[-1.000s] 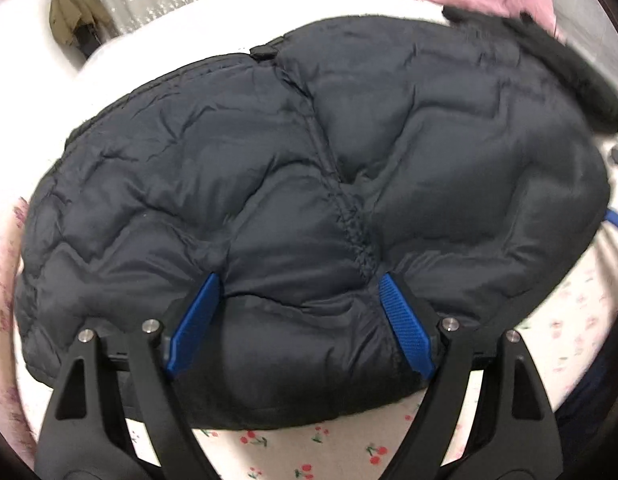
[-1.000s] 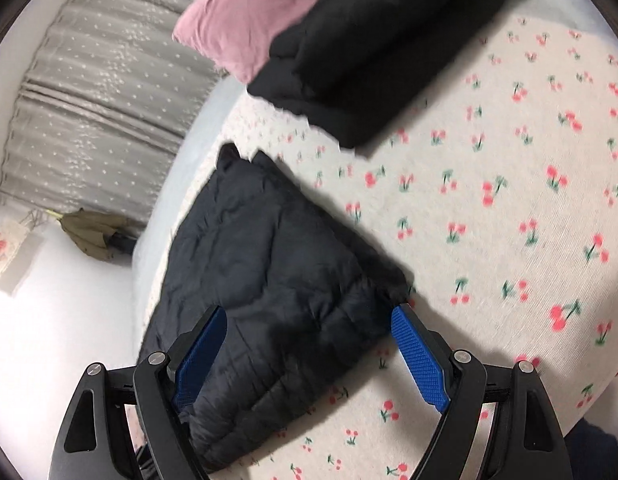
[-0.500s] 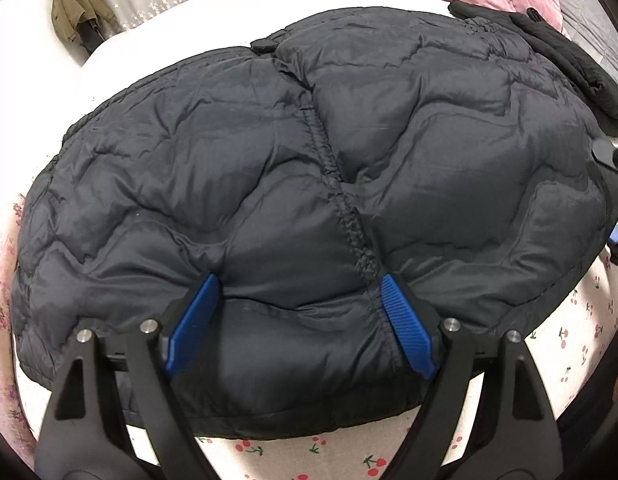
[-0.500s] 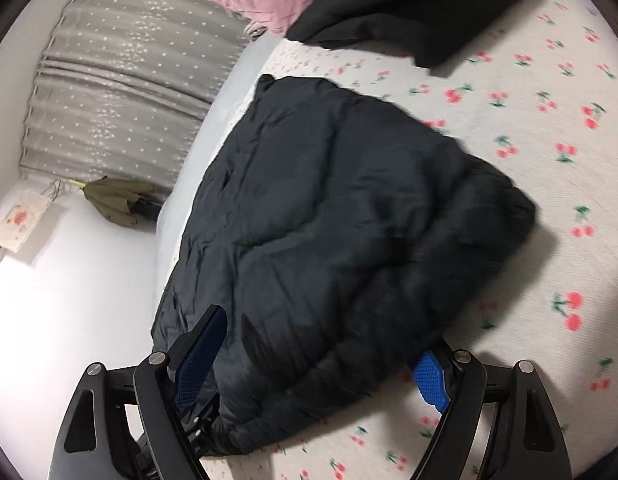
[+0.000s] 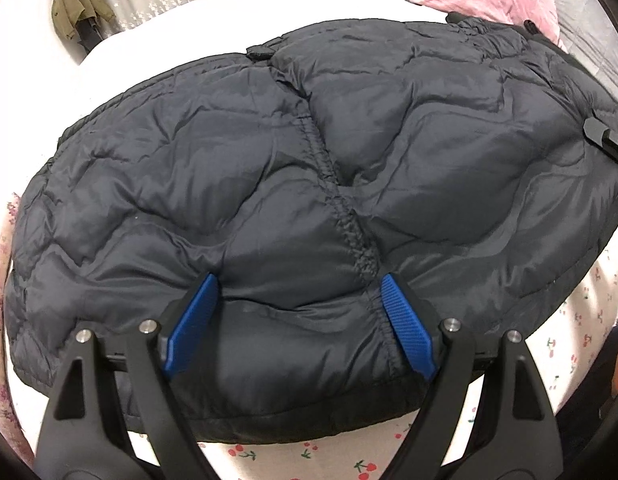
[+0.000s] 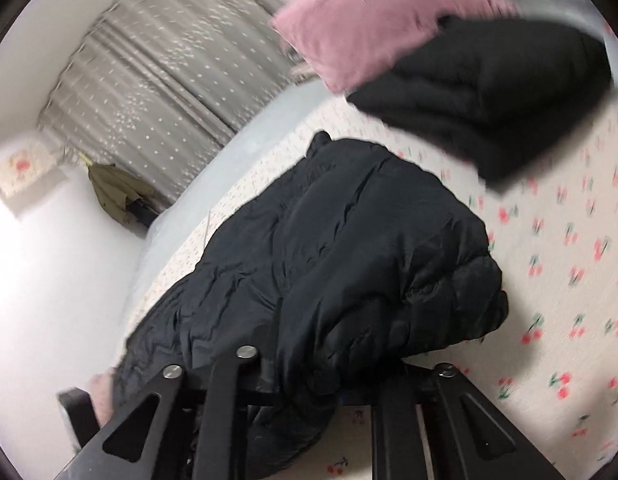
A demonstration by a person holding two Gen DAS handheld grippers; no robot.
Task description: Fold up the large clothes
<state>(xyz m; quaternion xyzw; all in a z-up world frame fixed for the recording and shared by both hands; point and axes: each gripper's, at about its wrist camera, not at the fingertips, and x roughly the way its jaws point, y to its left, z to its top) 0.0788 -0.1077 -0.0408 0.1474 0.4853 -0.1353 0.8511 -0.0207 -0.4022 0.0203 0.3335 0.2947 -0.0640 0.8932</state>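
Cherry-print bed (image 5: pixel 581 344), quilted jacket (image 5: pixel 309 208) seam running away

Both wrist views close above the shared jacket (image 5: pixel 309 184) (image 6: pixel 341 264), facing headboard-ward.

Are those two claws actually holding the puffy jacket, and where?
Left gripper is open, pressing the jacket's near hem. Right gripper: fingertips buried under jacket edge; grip unclear.

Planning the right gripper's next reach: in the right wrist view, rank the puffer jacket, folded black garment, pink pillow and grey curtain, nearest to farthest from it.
1. Puffer jacket, draped over the right gripper.
2. Folded black garment, upper right.
3. Pink pillow, just behind it.
4. Grey curtain, far upper left.
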